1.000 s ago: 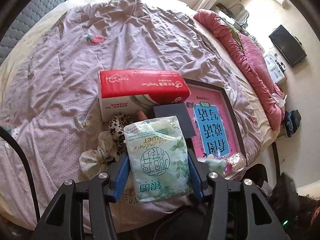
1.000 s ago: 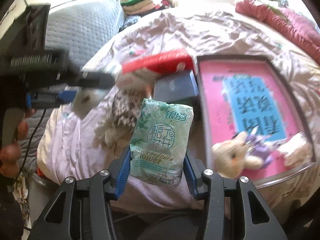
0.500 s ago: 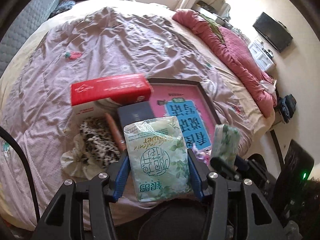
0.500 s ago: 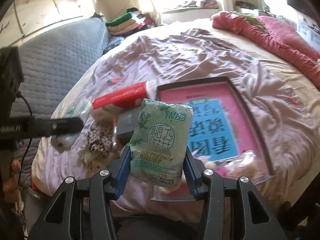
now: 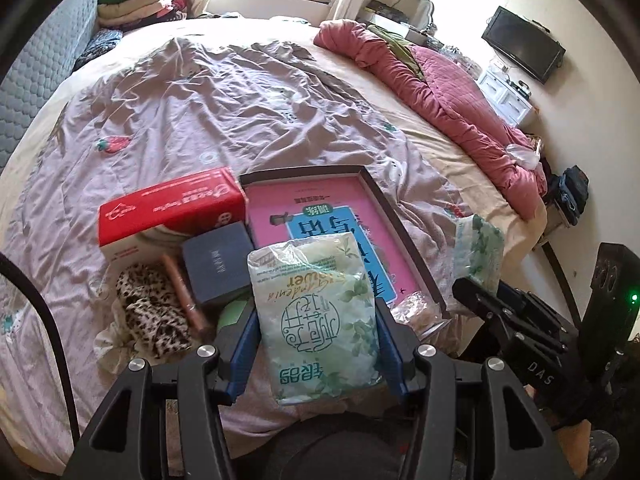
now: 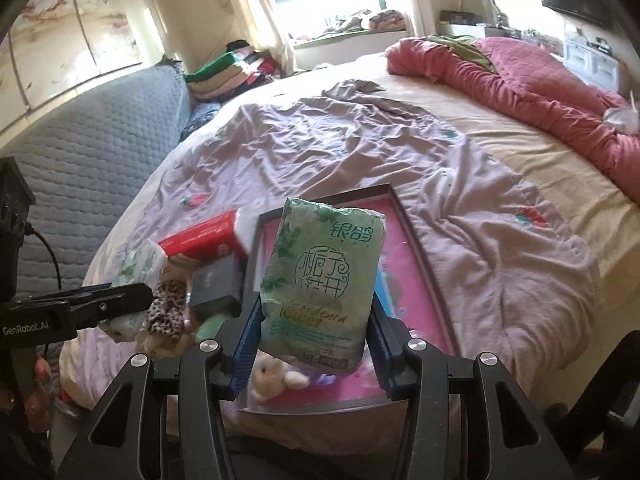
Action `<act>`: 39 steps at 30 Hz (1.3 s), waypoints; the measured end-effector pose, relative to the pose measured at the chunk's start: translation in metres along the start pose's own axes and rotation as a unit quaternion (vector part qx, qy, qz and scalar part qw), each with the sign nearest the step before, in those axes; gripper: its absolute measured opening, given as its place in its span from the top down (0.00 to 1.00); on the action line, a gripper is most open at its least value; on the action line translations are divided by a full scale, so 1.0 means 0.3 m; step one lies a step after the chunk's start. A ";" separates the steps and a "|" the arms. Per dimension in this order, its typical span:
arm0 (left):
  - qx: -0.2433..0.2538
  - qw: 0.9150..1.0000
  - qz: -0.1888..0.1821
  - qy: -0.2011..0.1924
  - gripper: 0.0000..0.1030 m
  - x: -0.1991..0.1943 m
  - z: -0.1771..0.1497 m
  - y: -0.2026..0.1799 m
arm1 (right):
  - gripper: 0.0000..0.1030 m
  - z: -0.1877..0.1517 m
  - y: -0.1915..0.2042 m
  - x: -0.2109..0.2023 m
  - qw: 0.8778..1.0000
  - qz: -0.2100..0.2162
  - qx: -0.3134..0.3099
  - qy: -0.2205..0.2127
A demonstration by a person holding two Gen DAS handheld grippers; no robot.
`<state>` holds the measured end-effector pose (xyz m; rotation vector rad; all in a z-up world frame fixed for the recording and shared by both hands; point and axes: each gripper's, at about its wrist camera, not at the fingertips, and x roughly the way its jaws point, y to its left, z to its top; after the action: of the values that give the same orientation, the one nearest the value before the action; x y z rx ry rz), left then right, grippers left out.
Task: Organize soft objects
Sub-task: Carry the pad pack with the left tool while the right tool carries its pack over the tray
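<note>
The left gripper (image 5: 316, 344) is clamping a green tissue pack (image 5: 316, 320) between its blue pads, the words "Gardenia flower" showing upside down on the wrapper. The right gripper (image 6: 314, 344) is squeezing a second tissue pack (image 6: 320, 284) of the same brand, its label upright, and "GenRobot.AI" is showing on the other gripper's side in that view. Both packs are hanging above the near edge of the bed (image 5: 240, 92). Below them a pink picture book (image 5: 320, 220) is lying in a dark-rimmed tray (image 5: 404, 236). Beside it are sitting a red tissue box (image 5: 172, 208), a navy box (image 5: 218, 264), a leopard-print scrunchie (image 5: 152, 316) and a small plush rabbit (image 6: 276, 376).
</note>
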<state>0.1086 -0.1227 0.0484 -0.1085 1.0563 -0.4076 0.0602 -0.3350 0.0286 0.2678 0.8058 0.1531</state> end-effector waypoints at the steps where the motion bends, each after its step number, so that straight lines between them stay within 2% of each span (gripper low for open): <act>1: 0.003 1.000 0.001 0.001 0.48 0.011 0.004 -0.010 | 0.51 0.003 -0.009 0.001 1.000 0.002 0.004 0.001; 9: 0.013 1.000 -0.005 0.022 0.48 0.125 0.020 -0.063 | 0.51 -0.011 -0.049 0.036 1.000 0.003 0.008 0.016; 27: 0.035 0.996 0.020 0.078 0.48 0.362 -0.001 -0.072 | 0.51 -0.059 -0.057 0.192 0.997 0.004 -0.012 0.071; 39: 0.045 0.992 0.030 0.111 0.48 0.480 0.062 -0.076 | 0.51 -0.095 -0.040 0.287 0.994 -0.001 -0.041 0.106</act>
<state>0.1797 -0.2001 -0.0546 0.0504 1.2557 -0.4182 0.0987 -0.3212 -0.0532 0.1756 1.0075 0.2152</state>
